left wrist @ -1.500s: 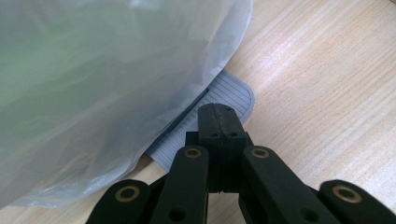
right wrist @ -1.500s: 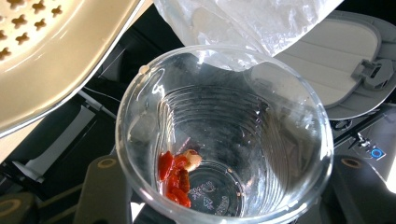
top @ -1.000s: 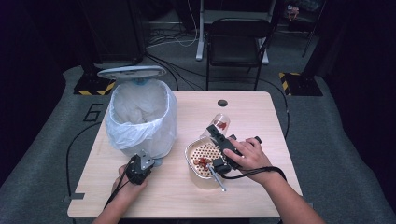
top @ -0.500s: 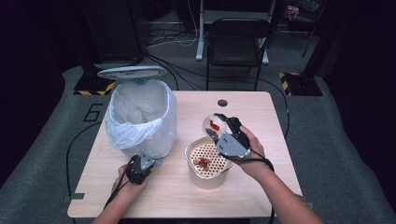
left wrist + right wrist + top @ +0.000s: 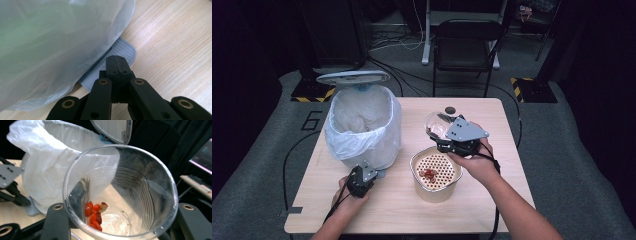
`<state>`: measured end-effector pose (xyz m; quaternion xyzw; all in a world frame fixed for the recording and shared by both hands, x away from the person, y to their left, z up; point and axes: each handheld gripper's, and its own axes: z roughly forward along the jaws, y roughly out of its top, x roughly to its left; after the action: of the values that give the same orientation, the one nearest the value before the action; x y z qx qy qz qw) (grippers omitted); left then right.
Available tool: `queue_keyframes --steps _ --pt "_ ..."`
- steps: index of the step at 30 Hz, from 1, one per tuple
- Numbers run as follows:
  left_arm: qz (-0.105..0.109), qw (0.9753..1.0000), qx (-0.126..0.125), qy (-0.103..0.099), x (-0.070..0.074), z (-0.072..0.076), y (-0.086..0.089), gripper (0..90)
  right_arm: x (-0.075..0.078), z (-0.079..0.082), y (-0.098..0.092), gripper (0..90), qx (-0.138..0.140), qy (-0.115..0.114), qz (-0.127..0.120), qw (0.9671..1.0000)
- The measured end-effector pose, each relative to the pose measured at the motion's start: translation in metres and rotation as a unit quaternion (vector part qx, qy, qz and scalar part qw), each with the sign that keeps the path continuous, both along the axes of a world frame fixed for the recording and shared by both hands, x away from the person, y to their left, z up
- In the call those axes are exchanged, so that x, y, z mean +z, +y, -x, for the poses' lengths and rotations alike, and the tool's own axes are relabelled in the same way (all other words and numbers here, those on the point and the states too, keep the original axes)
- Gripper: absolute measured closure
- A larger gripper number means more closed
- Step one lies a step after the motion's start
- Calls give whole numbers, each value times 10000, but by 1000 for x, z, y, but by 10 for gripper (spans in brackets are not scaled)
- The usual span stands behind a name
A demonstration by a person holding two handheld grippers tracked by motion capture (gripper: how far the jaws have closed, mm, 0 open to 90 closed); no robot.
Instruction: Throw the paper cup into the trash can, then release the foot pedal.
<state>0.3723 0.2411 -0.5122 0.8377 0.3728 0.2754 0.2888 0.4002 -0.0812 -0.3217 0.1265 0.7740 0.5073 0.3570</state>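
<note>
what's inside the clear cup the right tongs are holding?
A few red bits sit near the bottom of the clear cup, stuck to its wall. The right tongs cover part of the cup's outside.

Bin pedal (image 5: 120, 53) partly under liner (image 5: 57, 45), perhaps.

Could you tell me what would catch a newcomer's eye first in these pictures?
Probably the clear plastic cup clamped in the right gripper, tipped on its side above the table with red bits clinging inside. Next, the white-bagged bin at the table's left, lid up, with the left gripper shut over its ribbed pedal. Between them sits a perforated bowl holding more red scraps.
</note>
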Motion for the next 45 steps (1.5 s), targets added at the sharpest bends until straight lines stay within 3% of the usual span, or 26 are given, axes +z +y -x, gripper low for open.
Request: queue_keyframes --steps 6,9,12,14,15,16,22,27,31,40,41,43,44,45 --pt "9 10000 -13 -4 0 0 0 900 15 -3 11 409 74 194 -97 9997" --pt "9 10000 -2 -1 0 0 0 900 28 -6 19 409 141 450 -264 9985" --pt "-11 10000 0 64 1 0 1 900 44 -10 32 409 249 627 -379 9970" --pt "26 10000 21 -10 0 0 0 900 56 -14 43 410 357 761 -438 9955" --pt "-33 10000 -22 20 1 0 1 900 61 -15 48 411 385 859 -474 9944" --pt "-137 9999 -29 -84 2 -1 1 900 65 -17 54 411 413 921 -523 9935" --pt "-127 9999 -51 -52 2 -1 2 900 79 -26 81 411 566 1108 -534 9908" --pt "-170 9998 -35 -85 2 -1 2 900 77 -37 104 409 667 1334 -465 9877" --pt "-178 9998 -68 6 3 -1 2 900 67 -48 126 401 588 1344 -266 9888" --pt "-153 9999 -49 -7 3 -1 2 900 49 -65 163 374 541 1512 -288 9866" --pt "-165 9999 -46 -8 3 -1 2 900 47 -67 166 363 553 1563 -300 9857" --pt "-166 9997 30 -196 1 -1 1 900 42 -70 173 335 495 1637 -311 9848" --pt "-167 9998 -57 -32 3 -1 2 900 40 -72 177 299 469 1680 -337 9841" --pt "-151 9997 22 -189 1 -1 1 900 37 -73 181 207 433 1744 -382 9830"
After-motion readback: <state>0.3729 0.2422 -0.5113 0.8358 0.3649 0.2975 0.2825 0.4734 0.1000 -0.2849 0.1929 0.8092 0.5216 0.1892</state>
